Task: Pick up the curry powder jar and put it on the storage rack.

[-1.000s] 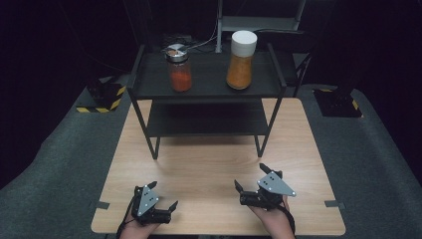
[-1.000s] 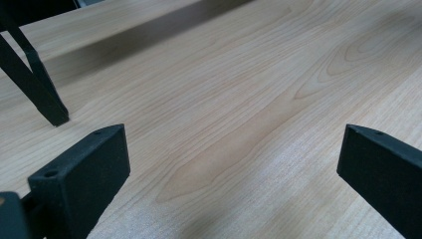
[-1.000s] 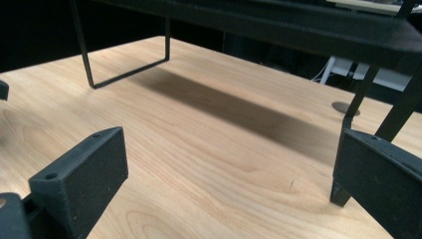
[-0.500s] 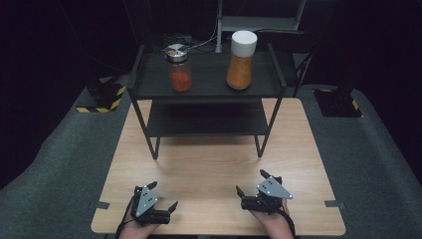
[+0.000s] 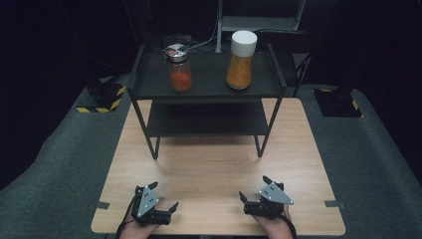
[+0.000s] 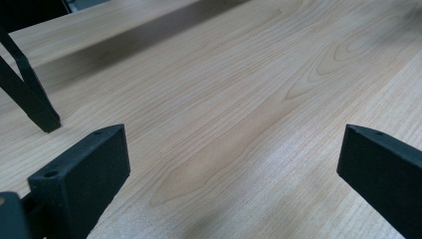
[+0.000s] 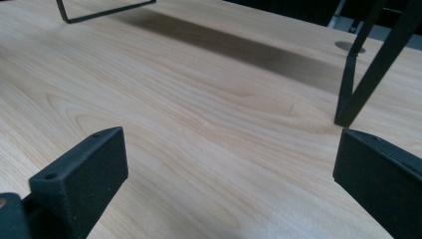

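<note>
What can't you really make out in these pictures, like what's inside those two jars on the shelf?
- Red jar and orange jar, high view: too small and far off to name the contents or read a label.
- Rack lower shelf, high view: its back lies in shadow.
- Left gripper and right gripper, high view: the hands are cut off by the bottom edge.

Spread fingers (image 6: pixel 79 174) above bare table (image 6: pixel 239 99)

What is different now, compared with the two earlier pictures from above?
Very little. The right tongs drew slightly back toward the near table edge; nothing was taken or released. The left tongs stayed in place near that edge, both open and empty. The red jar and the orange jar remain on the top shelf of the black rack.
</note>
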`<state>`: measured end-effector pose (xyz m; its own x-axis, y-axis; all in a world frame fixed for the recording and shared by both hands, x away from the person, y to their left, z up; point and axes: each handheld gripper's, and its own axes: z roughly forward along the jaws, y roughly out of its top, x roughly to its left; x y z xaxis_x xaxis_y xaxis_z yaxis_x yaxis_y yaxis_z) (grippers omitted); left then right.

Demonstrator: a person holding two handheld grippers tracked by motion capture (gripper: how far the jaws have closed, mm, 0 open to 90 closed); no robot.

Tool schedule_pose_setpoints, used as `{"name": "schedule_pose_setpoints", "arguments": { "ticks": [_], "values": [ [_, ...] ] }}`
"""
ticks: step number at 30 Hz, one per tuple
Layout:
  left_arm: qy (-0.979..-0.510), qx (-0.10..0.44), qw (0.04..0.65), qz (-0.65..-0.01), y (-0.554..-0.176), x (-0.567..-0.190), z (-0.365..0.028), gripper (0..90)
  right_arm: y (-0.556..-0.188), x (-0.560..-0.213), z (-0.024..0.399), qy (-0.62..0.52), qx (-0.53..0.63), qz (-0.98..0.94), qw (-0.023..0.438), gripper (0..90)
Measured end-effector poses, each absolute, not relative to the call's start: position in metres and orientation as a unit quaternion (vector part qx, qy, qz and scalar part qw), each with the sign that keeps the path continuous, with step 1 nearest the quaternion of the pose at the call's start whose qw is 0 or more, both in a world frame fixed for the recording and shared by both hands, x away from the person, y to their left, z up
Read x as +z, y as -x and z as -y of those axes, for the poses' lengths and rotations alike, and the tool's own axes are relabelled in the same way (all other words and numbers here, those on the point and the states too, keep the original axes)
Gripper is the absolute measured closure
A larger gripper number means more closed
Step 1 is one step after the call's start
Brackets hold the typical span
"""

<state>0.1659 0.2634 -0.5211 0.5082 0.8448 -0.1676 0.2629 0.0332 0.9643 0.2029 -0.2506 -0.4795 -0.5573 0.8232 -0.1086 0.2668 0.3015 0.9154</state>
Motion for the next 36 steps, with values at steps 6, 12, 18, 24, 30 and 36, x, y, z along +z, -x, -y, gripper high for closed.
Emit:
{"name": "schedule_pose_setpoints", "arguments": {
  "ticks": [6, 12, 18, 24, 30, 36],
  "values": [
    [-0.652, 0.251, 0.576, -0.424, -0.166, -0.521, -0.264, 0.4, -0.198, -0.481, 0.253, -0.360, 0.458, -0.753, 0.306, 0.1],
    [-0.657, 0.260, 0.570, -0.420, -0.165, -0.521, -0.261, 0.4, -0.195, -0.480, 0.256, -0.359, 0.448, -0.757, 0.312, 0.1],
    [-0.660, 0.263, 0.567, -0.416, -0.165, -0.521, -0.259, 0.4, -0.189, -0.480, 0.262, -0.371, 0.448, -0.749, 0.317, 0.0],
    [-0.668, 0.271, 0.563, -0.404, -0.163, -0.522, -0.257, 0.6, -0.188, -0.478, 0.262, -0.371, 0.437, -0.755, 0.318, 0.1],
    [-0.663, 0.271, 0.569, -0.406, -0.162, -0.523, -0.257, 0.6, -0.187, -0.477, 0.260, -0.367, 0.430, -0.760, 0.320, 0.0],
    [-0.662, 0.271, 0.568, -0.408, -0.162, -0.523, -0.258, 0.6, -0.188, -0.475, 0.256, -0.363, 0.419, -0.768, 0.321, 0.1]
  ]
}}
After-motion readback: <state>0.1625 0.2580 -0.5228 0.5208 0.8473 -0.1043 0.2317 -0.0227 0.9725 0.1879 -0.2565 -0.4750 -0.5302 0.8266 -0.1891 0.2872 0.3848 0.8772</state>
